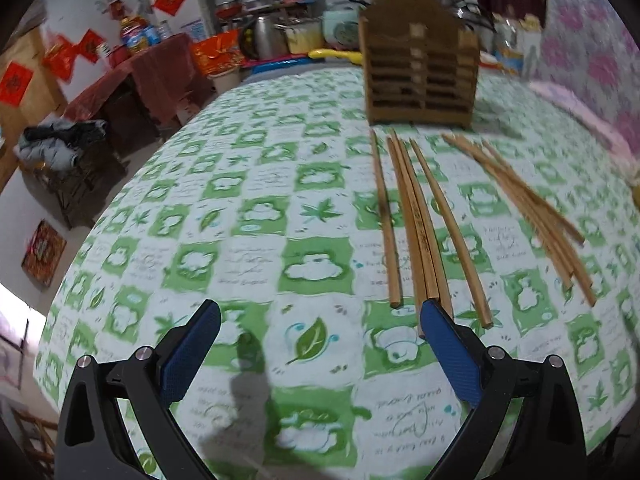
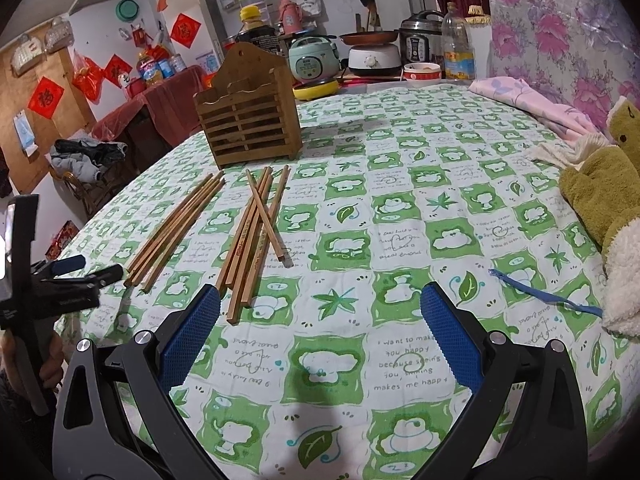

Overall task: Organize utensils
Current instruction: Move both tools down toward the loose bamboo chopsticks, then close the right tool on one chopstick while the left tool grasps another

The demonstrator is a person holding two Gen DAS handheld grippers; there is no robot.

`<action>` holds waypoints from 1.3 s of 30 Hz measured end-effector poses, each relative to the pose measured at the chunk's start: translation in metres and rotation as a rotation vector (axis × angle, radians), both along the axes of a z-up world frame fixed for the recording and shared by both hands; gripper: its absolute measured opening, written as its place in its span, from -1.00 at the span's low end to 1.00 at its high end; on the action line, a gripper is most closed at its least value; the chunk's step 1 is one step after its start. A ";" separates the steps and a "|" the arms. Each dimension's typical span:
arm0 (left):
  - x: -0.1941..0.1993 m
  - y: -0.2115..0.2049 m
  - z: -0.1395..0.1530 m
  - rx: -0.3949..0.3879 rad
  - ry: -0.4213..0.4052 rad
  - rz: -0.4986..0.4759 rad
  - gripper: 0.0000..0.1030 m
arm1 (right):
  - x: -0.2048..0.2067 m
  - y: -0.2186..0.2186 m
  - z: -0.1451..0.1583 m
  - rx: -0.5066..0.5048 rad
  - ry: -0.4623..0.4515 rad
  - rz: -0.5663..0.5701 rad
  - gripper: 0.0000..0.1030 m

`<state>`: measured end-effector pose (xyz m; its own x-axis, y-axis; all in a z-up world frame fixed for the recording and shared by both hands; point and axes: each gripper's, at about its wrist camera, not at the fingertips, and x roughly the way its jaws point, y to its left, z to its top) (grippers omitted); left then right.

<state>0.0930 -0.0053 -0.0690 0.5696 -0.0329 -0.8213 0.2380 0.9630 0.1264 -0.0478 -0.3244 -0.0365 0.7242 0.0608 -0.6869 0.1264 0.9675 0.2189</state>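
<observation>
both grippers, left gripper [image 1: 320,320] and right gripper [image 2: 320,304], hold fingers wide apart, empty, near chopsticks [image 2: 248,240] awaiting the far holder [image 2: 250,120].

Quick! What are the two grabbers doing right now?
Left gripper: open, holding nothing.
Right gripper: open, holding nothing.
</observation>
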 end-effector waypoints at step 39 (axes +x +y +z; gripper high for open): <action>0.012 0.001 0.022 -0.214 0.016 -0.109 -0.90 | 0.059 0.010 0.000 0.003 0.072 0.213 -0.88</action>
